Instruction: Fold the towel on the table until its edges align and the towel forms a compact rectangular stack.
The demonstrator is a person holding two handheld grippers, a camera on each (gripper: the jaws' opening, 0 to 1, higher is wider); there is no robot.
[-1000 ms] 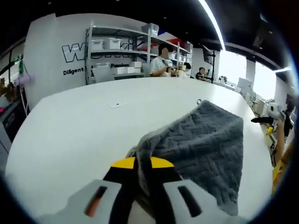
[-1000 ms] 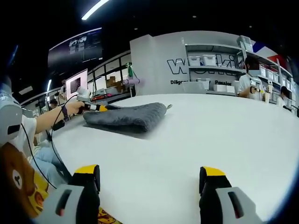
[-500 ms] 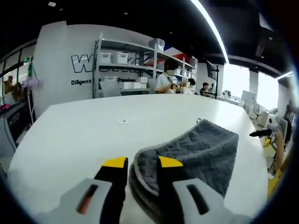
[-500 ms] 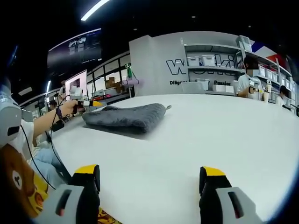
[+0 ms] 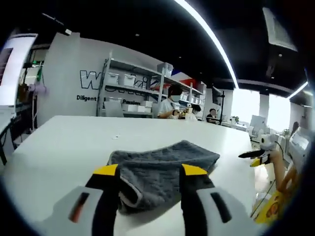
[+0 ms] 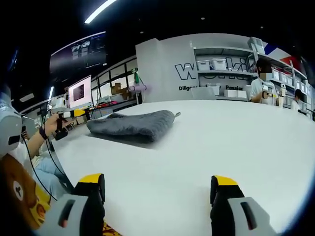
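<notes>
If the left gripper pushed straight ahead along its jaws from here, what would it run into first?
Most likely the folded grey towel: it lies on the white table directly ahead of the open left gripper, its near edge showing between the jaws. Depth is unclear, so the gripper may pass just above it.

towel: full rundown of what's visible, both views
The grey towel is thick, soft cloth with a woven zigzag texture. It lies folded in layers on the white table, forming a low, roughly rectangular stack with rounded, stacked folds at its near corner. In the right gripper view it sits flat, with a small loop at one corner. The open left tongs frame it without gripping; the right tongs are open and well clear of it.
</notes>
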